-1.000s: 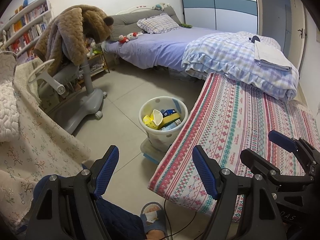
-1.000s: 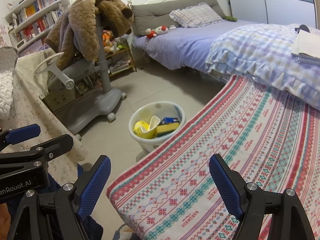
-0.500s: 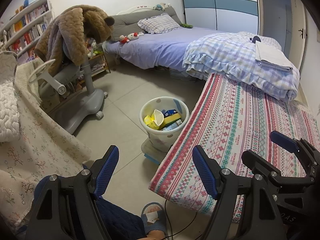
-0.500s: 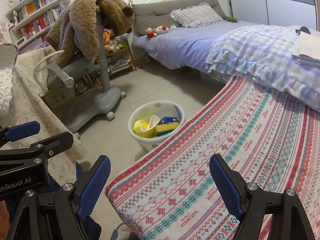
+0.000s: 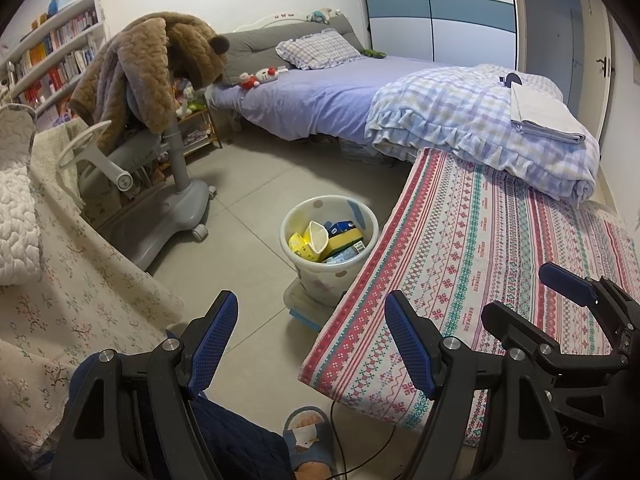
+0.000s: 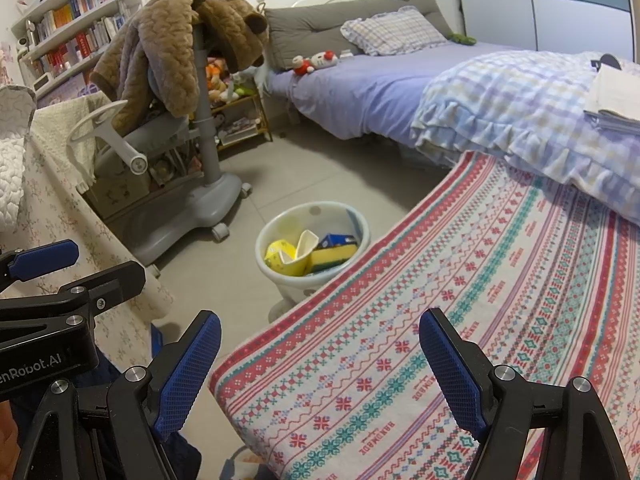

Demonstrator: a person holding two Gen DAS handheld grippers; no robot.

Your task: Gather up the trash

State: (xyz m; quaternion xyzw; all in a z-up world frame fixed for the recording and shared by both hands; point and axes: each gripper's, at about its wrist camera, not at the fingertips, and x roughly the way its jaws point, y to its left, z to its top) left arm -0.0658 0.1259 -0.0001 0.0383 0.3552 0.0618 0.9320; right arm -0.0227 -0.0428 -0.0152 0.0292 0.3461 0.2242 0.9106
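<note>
Left gripper: the black two-finger gripper with blue textured pads [image 5: 310,344] is standing with its jaws wide apart and nothing between them, hanging over the grey tiled floor [image 5: 248,208] beside the table's near corner.
Right gripper: the matching black gripper with blue pads [image 6: 320,368] is also gaping, gripping nothing, hanging over the near edge of the patterned cloth.
Table cover: the white cloth with red and teal woven bands [image 6: 460,300] is lying flat under the right gripper and draping over the table edge.
Person: a dark blue quilted trouser leg [image 5: 232,440] and a foot in a blue slipper [image 5: 310,444] are showing below the left gripper.
Bin: the white round plastic wastebasket with faint dots [image 5: 320,280] is sitting on the floor, just beside the cloth's edge.
Trash: a crumpled yellow paper cup [image 6: 286,258], a white paper cup [image 5: 316,236], a yellow sponge [image 6: 334,256] and a blue carton [image 5: 344,227] are lying inside the bin.
Chair: the grey wheeled chair draped in a brown fleece garment [image 5: 152,80] is standing beyond the bin.
Bed: the lilac-sheeted bed [image 5: 320,96] is lying along the far wall.
</note>
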